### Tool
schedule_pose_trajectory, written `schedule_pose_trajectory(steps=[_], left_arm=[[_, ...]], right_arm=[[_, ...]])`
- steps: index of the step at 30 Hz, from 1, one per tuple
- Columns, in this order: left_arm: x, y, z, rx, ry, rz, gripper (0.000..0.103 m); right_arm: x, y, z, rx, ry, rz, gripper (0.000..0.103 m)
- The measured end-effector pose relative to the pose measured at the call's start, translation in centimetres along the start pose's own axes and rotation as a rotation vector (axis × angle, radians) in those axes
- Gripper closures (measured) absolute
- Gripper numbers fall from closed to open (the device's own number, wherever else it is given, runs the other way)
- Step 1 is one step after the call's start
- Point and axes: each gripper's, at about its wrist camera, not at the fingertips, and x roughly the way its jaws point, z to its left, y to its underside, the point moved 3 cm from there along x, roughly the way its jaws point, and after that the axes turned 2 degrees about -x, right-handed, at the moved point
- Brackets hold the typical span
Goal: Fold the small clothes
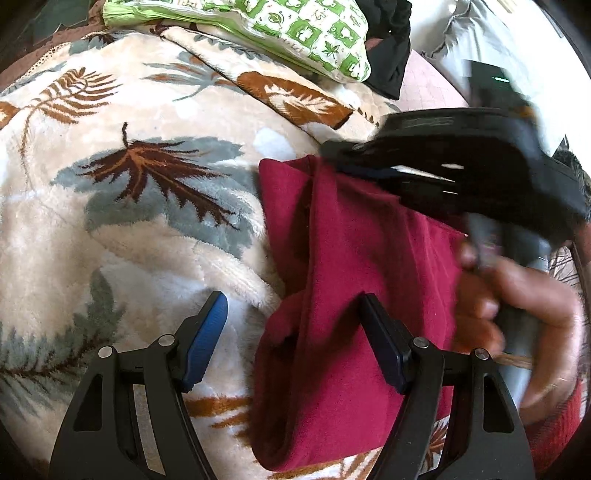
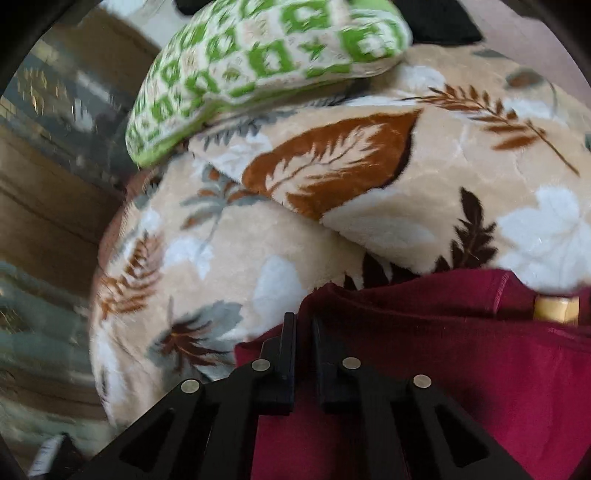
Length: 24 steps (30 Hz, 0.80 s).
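Note:
A dark red garment (image 1: 351,240) lies folded lengthwise on a leaf-patterned plush blanket (image 1: 129,221). My left gripper (image 1: 291,299) hangs open just above it. Its left blue pad (image 1: 207,339) is over the blanket and its right finger is over the red cloth. My right gripper (image 1: 327,153), held by a hand (image 1: 517,295), reaches in from the right to the garment's far corner. In the right wrist view the right gripper (image 2: 303,317) is shut, with the edge of the red garment (image 2: 461,350) pinched at its tips.
A green-and-white checked pillow (image 1: 314,33) lies at the far side of the blanket (image 2: 258,240), also visible as the pillow (image 2: 258,48). Black fabric (image 1: 391,55) sits beside it. A pale tag (image 2: 554,310) shows at the garment's right edge.

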Motion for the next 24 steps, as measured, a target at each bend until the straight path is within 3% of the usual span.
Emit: schedule_pose_trajectory(steps=[2,8,21,24], left_arm=[[0.0,0.1,-0.1,0.003,-0.004,-0.007,0.029],[-0.1,0.6,0.0,-0.002,0.008,-0.023,0.029],[-0.1,0.6,0.7,-0.018,0.054,-0.019,0.029],[-0.3,0.7,1.0,-0.035,0.077,-0.015,0.029]], right_arm=[[-2.2,0.6,0.4,-0.020,-0.040,-0.026,0.094],[-6.0,3.1,0.7,-0.095,0.044,-0.047,0.092],[1.0,3.1,2.1,-0.205,0.190,0.051,0.092],[0.9,2.6,1.9,-0.193,0.183,0.070,0.092]])
